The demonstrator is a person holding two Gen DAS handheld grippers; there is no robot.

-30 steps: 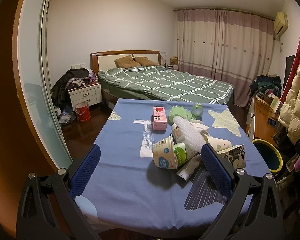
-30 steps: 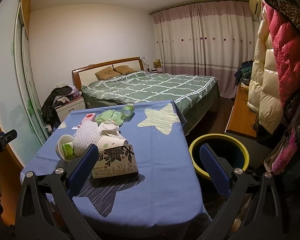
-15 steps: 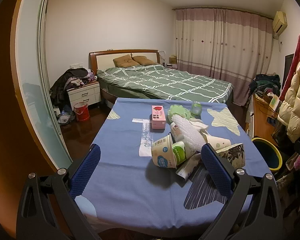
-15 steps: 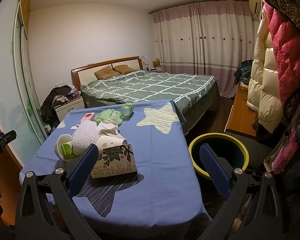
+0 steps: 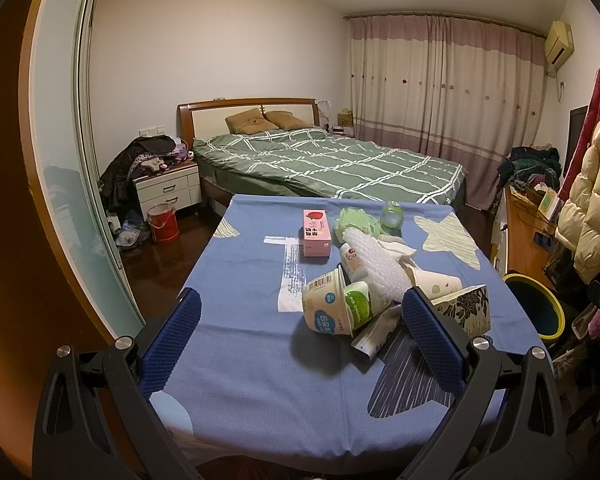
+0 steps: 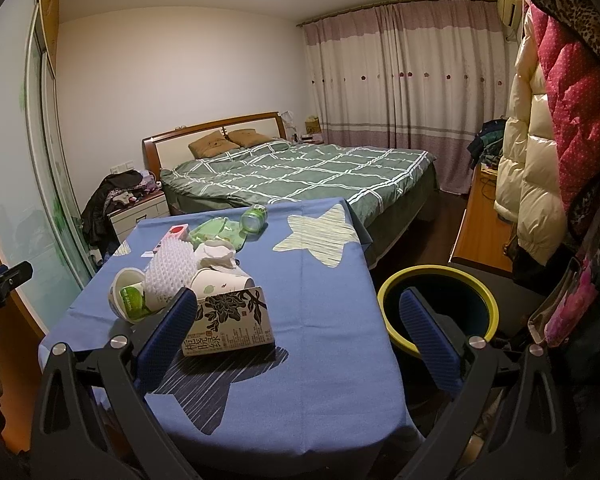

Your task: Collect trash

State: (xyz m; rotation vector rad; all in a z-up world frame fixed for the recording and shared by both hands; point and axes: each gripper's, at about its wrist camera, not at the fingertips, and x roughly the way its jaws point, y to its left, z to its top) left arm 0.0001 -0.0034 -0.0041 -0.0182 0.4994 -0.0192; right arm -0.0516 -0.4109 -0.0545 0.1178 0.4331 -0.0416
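Observation:
A heap of trash lies on the blue tablecloth (image 5: 240, 352): a yoghurt tub (image 5: 326, 306) on its side, bubble wrap (image 5: 376, 258), a paper cup (image 5: 436, 282), a black floral carton (image 5: 468, 306), a pink box (image 5: 317, 227), green wrapping (image 5: 356, 220) and a small green bottle (image 5: 391, 216). The carton (image 6: 230, 320), tub (image 6: 128, 294) and bottle (image 6: 254, 218) also show in the right wrist view. A yellow-rimmed bin (image 6: 440, 304) stands right of the table. My left gripper (image 5: 300, 334) is open above the table's near edge. My right gripper (image 6: 298, 338) is open, near the carton.
A bed with a green checked cover (image 5: 328, 164) stands behind the table. A nightstand (image 5: 168, 190) with clothes and a red bucket (image 5: 163, 222) are at the left. A sliding glass door (image 5: 60, 160) lines the left side. Jackets (image 6: 556, 128) hang at the right above a wooden desk (image 6: 484, 232).
Both views have shifted only slightly. The grippers stay open and the trash has not moved.

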